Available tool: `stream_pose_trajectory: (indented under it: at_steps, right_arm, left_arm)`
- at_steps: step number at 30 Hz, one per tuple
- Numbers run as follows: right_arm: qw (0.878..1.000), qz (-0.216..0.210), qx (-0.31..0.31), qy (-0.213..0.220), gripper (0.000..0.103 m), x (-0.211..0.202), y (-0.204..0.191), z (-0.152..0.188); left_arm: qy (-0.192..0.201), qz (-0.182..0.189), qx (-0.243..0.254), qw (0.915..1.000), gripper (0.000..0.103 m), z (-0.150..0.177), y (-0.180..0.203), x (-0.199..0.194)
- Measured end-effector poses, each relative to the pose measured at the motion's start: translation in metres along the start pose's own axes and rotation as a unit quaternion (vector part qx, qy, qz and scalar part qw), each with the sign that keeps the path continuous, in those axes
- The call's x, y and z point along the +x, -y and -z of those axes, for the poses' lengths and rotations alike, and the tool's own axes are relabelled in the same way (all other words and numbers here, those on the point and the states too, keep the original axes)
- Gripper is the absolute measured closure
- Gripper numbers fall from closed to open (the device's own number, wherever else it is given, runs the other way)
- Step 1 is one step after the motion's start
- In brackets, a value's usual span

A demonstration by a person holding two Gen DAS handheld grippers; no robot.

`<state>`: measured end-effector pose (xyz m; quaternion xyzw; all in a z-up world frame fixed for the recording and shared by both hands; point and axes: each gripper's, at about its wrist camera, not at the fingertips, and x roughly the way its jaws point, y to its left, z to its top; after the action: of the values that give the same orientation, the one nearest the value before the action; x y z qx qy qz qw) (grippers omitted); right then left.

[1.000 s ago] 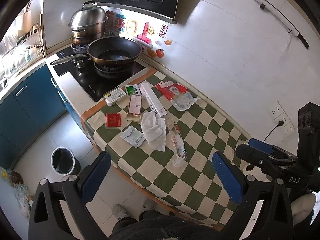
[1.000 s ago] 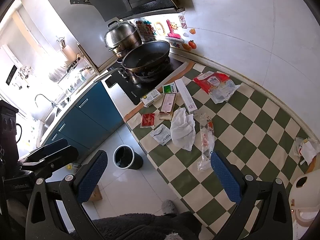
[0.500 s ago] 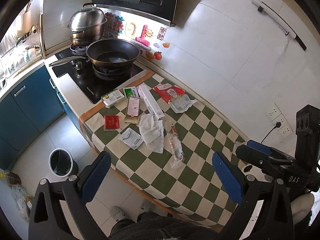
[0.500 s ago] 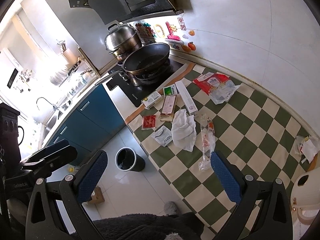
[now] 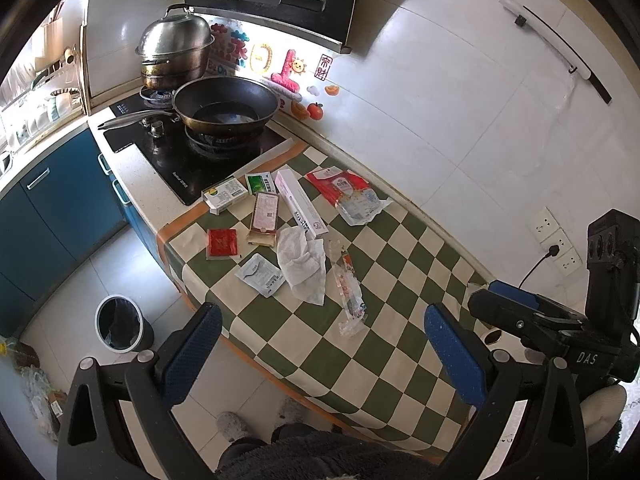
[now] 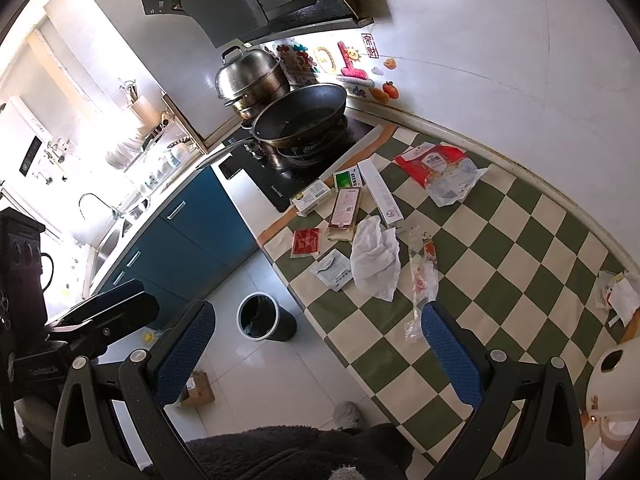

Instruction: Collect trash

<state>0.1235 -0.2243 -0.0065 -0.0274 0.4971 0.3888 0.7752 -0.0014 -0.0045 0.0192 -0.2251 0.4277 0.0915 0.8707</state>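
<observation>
walls: white tile (image 5: 460,112) | floor: pale tile (image 6: 280,364) | cabinets: blue (image 6: 192,236) | light: bright daylight left

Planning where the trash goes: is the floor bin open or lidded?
Open. The bin stands upright on the floor beside the table, no lid, dark liner showing inside.

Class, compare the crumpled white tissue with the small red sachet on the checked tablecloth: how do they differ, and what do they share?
The crumpled white tissue is rumpled and irregular; the small red sachet lies flat and square. The tissue is plain white, the sachet red. The tissue is clearly larger and sits nearer the cloth's middle; the sachet lies near its edge. Both rest loose on the checked tablecloth, untouched by either gripper.
</observation>
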Motion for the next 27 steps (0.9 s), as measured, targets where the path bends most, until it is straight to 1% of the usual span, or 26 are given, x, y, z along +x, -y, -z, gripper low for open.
stream_pose_trajectory:
  at_steps: [27]
  right_arm:
    - [1.000, -0.003, 0.004, -0.004, 0.000, 0.004, -0.008, 0.005]
  left_arm:
    - [0.000, 0.003, -0.002, 1.0000, 0.000, 0.010, 0.001, -0.003]
